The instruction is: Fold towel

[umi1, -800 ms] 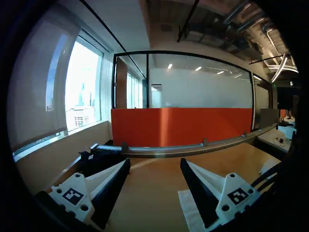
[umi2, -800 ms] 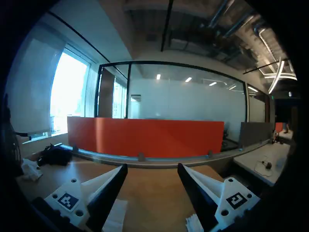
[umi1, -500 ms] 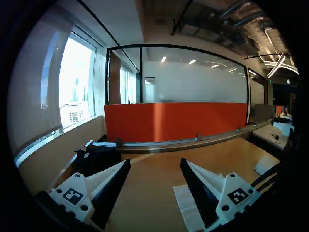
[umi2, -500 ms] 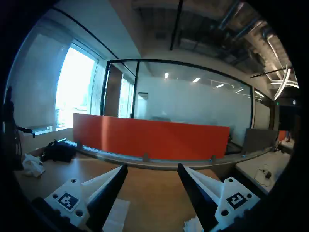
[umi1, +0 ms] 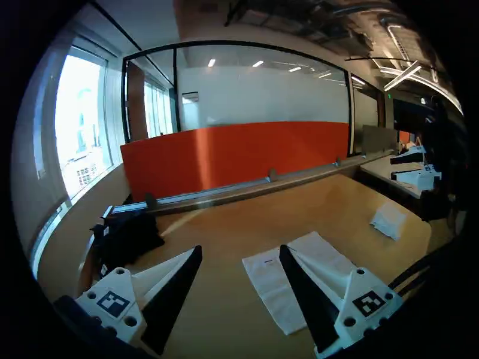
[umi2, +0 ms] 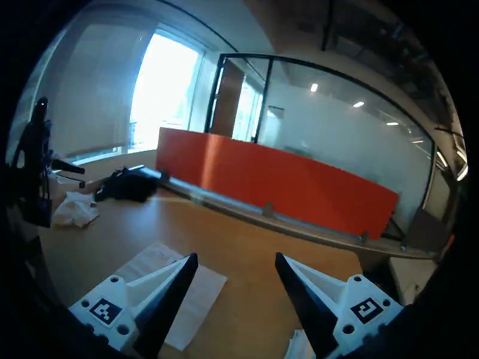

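Towel: one white towel (umi1: 268, 280) (umi2: 202, 288), lying flat on the desk, on the near side of the orange partition and well apart from it.
Left gripper (umi1: 238, 258): two fingers spread wide, nothing between them. In the left gripper view its right finger covers part of the towel.
Right gripper (umi2: 235, 264): two fingers also parted and empty. In the right gripper view its left finger covers part of the towel.
Crumpled white cloths (umi2: 75, 209): two in the right gripper view. One is near the black bag off the partition's left end. The other is at the bottom edge, far from the partition. The left gripper view has one (umi1: 389, 219) off the partition's right end, near the desk's edge.
Black bag (umi1: 127, 234) (umi2: 129, 185): one, close to the partition's left end.
Orange partition (umi1: 239, 157) (umi2: 281, 179): one long panel standing along the desk's far edge, above a grey rail.
Desk (umi1: 239, 221) (umi2: 257, 257): light wood, smooth, with a sheen of reflected light in front of the partition.
Room: an office with a glass wall (umi1: 263, 90) behind the partition, bright windows (umi1: 78, 140) (umi2: 163, 96) beyond its left end, and ceiling lights and exposed pipes overhead.
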`<state>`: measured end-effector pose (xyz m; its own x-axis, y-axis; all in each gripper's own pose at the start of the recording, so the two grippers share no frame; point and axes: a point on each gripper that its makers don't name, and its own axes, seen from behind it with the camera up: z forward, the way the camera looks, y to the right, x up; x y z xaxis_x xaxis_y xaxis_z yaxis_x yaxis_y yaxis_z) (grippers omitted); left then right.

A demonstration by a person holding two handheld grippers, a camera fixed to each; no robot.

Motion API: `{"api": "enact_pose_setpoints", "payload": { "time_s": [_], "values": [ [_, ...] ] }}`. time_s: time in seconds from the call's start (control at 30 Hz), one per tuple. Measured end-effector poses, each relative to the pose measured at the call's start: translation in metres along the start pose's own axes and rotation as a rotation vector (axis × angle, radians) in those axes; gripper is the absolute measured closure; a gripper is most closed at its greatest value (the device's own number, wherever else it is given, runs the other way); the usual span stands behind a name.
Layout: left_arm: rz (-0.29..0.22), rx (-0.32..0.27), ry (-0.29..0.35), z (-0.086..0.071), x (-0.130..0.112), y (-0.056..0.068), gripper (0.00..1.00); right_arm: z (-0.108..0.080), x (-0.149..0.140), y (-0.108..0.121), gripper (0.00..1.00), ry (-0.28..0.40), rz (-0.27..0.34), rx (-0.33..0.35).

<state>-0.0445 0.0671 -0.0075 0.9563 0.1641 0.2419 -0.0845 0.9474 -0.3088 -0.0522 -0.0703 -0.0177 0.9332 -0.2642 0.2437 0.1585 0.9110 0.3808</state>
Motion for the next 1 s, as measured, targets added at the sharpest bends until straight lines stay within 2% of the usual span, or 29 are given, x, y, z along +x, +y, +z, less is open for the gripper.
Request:
{"api": "enact_pose_setpoints", "payload": {
  "time_s": [0.13,0.3,0.6,1.0],
  "values": [
    [0.03,-0.05,-0.053,0.003,-0.014,0.013,0.04,0.002,-0.014,-0.013,0.0,-0.06,-0.042,0.067],
    [0.064,-0.097,-0.097,0.005,-0.028,0.024,0.04,0.004,-0.027,-0.022,0.0,-0.108,-0.058,0.12],
    [0.099,-0.114,-0.129,0.013,-0.058,0.034,0.04,0.012,-0.054,-0.036,0.0,-0.148,-0.048,0.157],
    [0.089,-0.158,-0.195,0.029,-0.117,0.058,0.04,0.025,-0.105,-0.056,0.0,-0.193,-0.054,0.183]
  ]
}}
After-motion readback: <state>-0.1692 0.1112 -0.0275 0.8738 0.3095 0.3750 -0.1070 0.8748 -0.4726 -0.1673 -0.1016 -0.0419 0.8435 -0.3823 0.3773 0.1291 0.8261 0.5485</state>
